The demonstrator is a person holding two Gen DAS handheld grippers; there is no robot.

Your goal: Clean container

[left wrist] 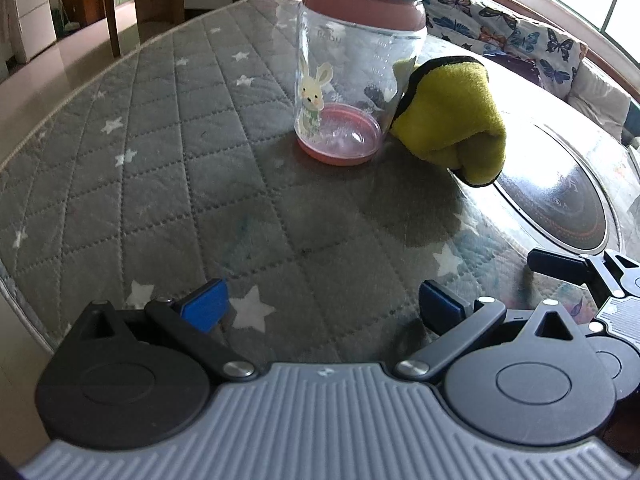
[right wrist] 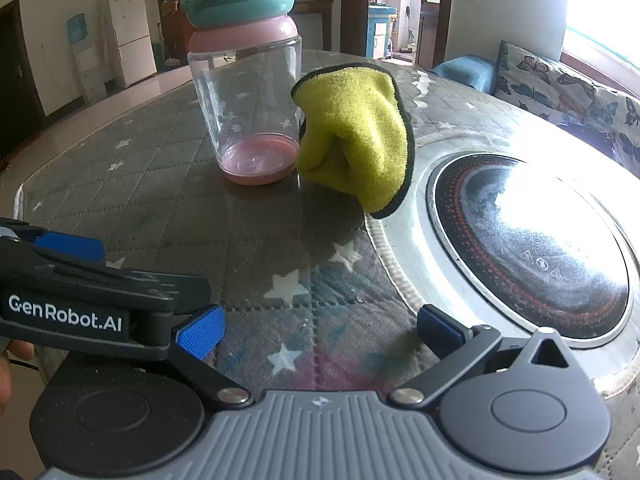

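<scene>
A clear bottle (left wrist: 352, 92) with a pink base, pink collar, teal lid and a rabbit print stands upright on the quilted grey star-patterned table cover (left wrist: 160, 184). A bunched yellow cloth (left wrist: 452, 116) with black edging rests against its right side. The bottle (right wrist: 248, 108) and cloth (right wrist: 356, 132) also show in the right wrist view. My left gripper (left wrist: 322, 306) is open, empty, well short of the bottle. My right gripper (right wrist: 320, 326) is open and empty too, beside the left gripper (right wrist: 72, 248) at its left.
A round black induction hob (right wrist: 532, 248) set in a metal ring lies to the right of the cloth. A butterfly-print cushion (right wrist: 580, 88) lines the far right. A white fridge (right wrist: 130, 32) and wooden furniture stand beyond the table. A hand (right wrist: 8, 372) shows at the left edge.
</scene>
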